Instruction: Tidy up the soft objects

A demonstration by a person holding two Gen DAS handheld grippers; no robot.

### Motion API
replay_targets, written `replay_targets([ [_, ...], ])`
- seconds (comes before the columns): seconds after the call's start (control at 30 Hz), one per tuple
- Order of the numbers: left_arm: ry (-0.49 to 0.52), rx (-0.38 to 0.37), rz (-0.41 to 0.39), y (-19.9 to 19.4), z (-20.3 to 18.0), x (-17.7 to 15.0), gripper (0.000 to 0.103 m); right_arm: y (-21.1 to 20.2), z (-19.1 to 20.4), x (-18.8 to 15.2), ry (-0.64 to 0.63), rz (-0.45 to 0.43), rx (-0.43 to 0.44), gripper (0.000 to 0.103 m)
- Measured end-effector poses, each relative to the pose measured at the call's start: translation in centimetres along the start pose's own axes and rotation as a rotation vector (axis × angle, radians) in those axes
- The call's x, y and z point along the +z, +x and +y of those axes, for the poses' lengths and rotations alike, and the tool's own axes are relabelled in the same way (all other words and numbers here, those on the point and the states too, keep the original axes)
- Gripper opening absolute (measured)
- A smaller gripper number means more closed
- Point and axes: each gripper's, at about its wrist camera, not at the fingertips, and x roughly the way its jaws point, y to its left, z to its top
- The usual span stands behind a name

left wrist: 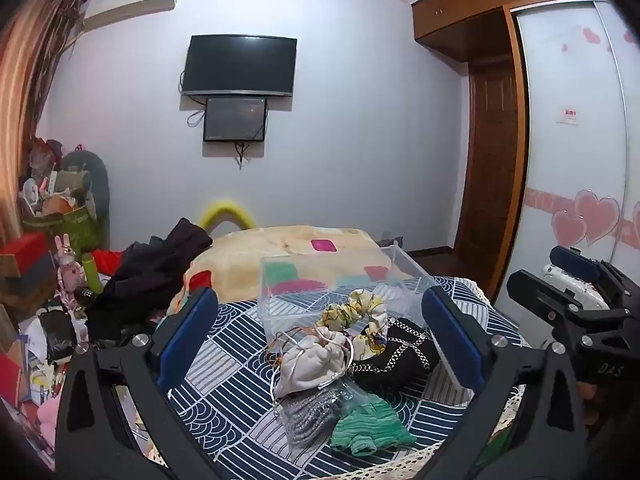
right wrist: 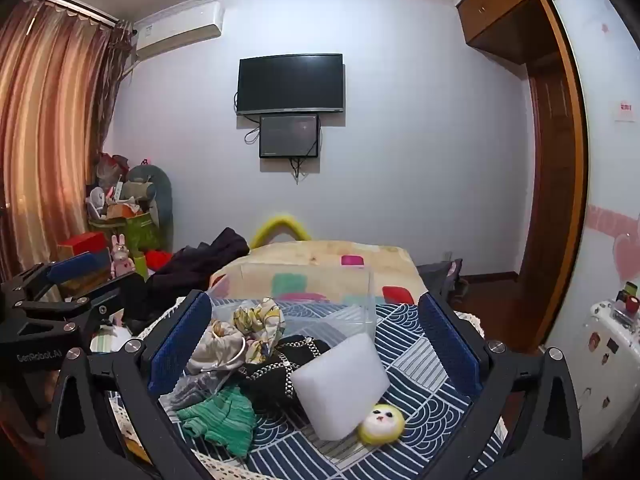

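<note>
A pile of soft things lies on the blue patterned cloth [left wrist: 224, 376]: a beige drawstring pouch [left wrist: 310, 364], a yellow floral scrunchie [left wrist: 356, 312], a black chain-print fabric [left wrist: 396, 356], a grey knit piece [left wrist: 310, 418] and a green knit piece [left wrist: 368, 426]. A clear plastic box [left wrist: 304, 280] stands behind them. The right wrist view adds a white foam block [right wrist: 340, 380] and a small yellow plush face [right wrist: 380, 424]. My left gripper [left wrist: 320, 336] is open above the pile. My right gripper [right wrist: 316, 340] is open over the foam block and pile [right wrist: 240, 344]. Both are empty.
The cloth covers a low table with a lace edge [right wrist: 224, 468]. A bed with a beige blanket [left wrist: 288, 248] and dark clothes [left wrist: 160, 264] lies behind. Cluttered boxes and toys [left wrist: 48, 240] stand at left. A wardrobe [left wrist: 572, 120] and white suitcase [right wrist: 608, 360] stand at right.
</note>
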Motion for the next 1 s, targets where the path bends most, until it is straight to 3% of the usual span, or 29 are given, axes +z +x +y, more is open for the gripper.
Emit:
replay_targets([
  [0.1, -0.009, -0.011, 0.005, 0.1, 0.3, 0.1, 0.103, -0.2, 0.0, 0.0, -0.004, -0.004, 0.001, 0.103],
  [0.17, 0.007, -0.022, -0.04, -0.6, 0.2, 0.0, 0.103, -0.2, 0.1, 0.0, -0.001, -0.004, 0.004, 0.103],
  [1.0, 0.033, -0.021, -0.039, -1.6, -0.7, 0.6, 0.103, -1.1, -0.1, 0.4, 0.011, -0.028, -0.001, 0.103],
])
